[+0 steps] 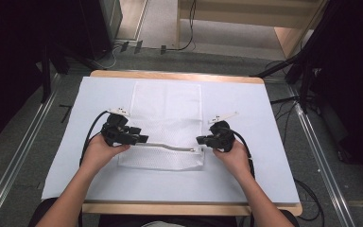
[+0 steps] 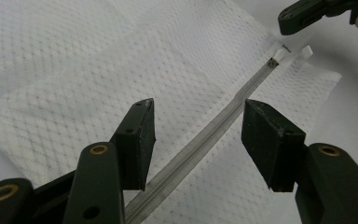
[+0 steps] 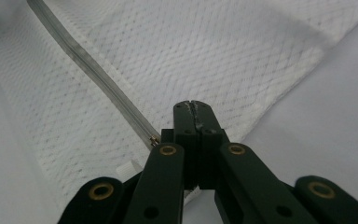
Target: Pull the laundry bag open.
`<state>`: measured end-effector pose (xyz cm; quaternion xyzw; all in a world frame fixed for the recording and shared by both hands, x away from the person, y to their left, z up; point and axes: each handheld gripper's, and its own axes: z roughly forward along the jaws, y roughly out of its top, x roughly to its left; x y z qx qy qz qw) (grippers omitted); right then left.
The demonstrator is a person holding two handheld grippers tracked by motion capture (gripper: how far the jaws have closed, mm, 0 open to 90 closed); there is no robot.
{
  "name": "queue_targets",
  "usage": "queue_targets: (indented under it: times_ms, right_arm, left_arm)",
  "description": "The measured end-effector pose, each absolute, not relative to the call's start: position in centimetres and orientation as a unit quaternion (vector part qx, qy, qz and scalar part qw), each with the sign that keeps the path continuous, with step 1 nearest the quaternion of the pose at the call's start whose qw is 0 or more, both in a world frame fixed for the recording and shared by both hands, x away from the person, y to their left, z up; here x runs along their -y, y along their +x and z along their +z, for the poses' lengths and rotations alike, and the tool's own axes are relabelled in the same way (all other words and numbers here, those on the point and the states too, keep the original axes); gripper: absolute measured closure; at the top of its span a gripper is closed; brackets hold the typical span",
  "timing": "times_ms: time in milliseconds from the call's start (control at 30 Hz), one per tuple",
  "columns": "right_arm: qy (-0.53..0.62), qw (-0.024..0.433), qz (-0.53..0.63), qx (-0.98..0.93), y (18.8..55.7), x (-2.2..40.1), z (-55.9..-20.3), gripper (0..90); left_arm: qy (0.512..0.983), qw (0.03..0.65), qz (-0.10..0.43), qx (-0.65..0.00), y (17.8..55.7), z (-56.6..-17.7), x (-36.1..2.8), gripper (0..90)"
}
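White mesh bag (image 1: 166, 127): flat, mid-bench (image 1: 264, 179), zipper (image 2: 200, 142) crosswise near person. Left claw (image 2: 198, 140): jaws wide, straddling zipper, empty. Right claw (image 3: 195, 116): jaws closed at zipper end, grip contents unclear.

We are looking at a white sheet (image 1: 246, 165) that is lying flat under the left gripper (image 1: 142, 138) and the right gripper (image 1: 199, 140). It is covering a wooden table (image 1: 170, 208), whose edge is peeking out nearer to us than the grippers and also far beyond them. A grey floor (image 1: 28, 142) is spreading all around. One shiny rail (image 1: 16, 161) is running out past the left gripper, and another rail (image 1: 319, 156) is running out past the right gripper. Black cables (image 1: 283, 111) are lying on the floor beyond the right gripper. Far ahead of both, a wooden bench (image 1: 246, 14) is standing.
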<state>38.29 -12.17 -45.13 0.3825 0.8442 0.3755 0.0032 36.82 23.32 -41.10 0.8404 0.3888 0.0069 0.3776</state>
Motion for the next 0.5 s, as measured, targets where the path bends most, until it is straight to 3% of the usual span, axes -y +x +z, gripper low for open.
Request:
queue_targets:
  times_ms: [500]
  right_arm:
    - [0.381, -0.017, 0.354, -0.854, 37.4, 11.8, -46.2, 90.0]
  left_arm:
    - [0.846, 0.377, 0.005, -0.377, 37.2, -41.4, -22.4, 45.2]
